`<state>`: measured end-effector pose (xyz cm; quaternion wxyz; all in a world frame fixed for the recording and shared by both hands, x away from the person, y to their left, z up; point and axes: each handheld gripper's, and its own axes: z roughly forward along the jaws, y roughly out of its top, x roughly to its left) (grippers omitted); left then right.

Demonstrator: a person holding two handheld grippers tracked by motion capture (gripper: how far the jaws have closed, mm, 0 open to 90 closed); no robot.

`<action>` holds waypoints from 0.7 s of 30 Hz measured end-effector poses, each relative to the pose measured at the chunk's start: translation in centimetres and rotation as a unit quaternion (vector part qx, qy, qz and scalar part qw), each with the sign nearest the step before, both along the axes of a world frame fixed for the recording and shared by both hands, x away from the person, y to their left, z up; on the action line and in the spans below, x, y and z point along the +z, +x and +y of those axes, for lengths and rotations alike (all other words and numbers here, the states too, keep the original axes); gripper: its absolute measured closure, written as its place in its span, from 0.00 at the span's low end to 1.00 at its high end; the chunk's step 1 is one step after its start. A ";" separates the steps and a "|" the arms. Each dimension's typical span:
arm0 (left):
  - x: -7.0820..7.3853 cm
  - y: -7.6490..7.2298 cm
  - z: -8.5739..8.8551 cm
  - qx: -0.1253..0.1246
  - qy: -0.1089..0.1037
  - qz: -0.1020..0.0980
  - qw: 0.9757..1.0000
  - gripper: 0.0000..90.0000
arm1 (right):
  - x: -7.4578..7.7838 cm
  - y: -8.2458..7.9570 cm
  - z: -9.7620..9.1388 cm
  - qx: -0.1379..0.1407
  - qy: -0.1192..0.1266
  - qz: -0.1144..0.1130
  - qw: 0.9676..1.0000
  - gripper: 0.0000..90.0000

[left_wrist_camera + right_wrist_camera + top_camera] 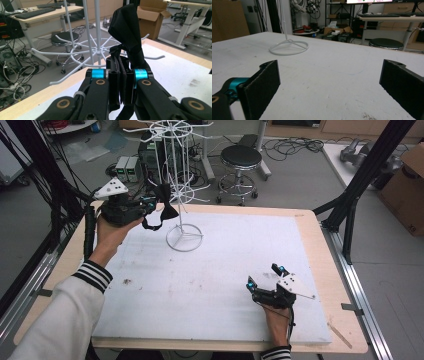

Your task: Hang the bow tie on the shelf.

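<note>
A black bow tie (pixel 166 203) with a hanging strap is pinched in my left gripper (pixel 152 206), held above the table's far left corner, just left of the white wire hanging rack (pixel 180 180). In the left gripper view the jaws (pixel 122 75) are shut on the tie's middle, and its black fabric (pixel 127 27) stands up in front of the rack's hooked arms (pixel 97 47). My right gripper (pixel 263 276) rests low at the near right of the white board, open with nothing between its pads (pixel 332 80). The rack's ring base (pixel 288 47) lies farther off.
The rack's ring base (pixel 184 238) stands on the white board (pixel 225 265), which covers a wooden table. Behind the table are a black stool (pixel 241 157) and floor cables. Black frame posts (pixel 360 180) rise at the right, beside a cardboard box (pixel 407 190).
</note>
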<state>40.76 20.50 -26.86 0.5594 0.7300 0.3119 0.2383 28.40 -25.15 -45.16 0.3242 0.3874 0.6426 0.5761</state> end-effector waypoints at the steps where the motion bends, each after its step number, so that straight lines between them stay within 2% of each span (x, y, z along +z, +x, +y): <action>1: 0.1 0.1 -0.1 0.001 0.003 0.000 1.000 0.97 | 0.0 0.0 0.0 0.000 0.000 0.000 1.000 0.02; 5: 0.3 0.6 -0.5 0.005 -0.002 -0.001 1.000 0.97 | 0.0 0.0 0.0 0.000 0.001 0.001 1.000 0.02; 9: 0.1 1.0 -0.7 0.008 0.007 0.002 1.000 0.97 | 0.0 0.0 0.0 -0.001 0.000 0.000 1.000 0.02; 12: -0.1 1.3 -0.7 0.013 0.003 0.003 1.000 0.97 | 0.0 0.0 0.0 -0.001 0.002 0.001 1.000 0.02; 21: -0.3 1.8 -0.9 0.018 0.010 0.007 1.000 0.96 | 0.0 0.0 -0.1 -0.002 0.003 0.003 1.000 0.02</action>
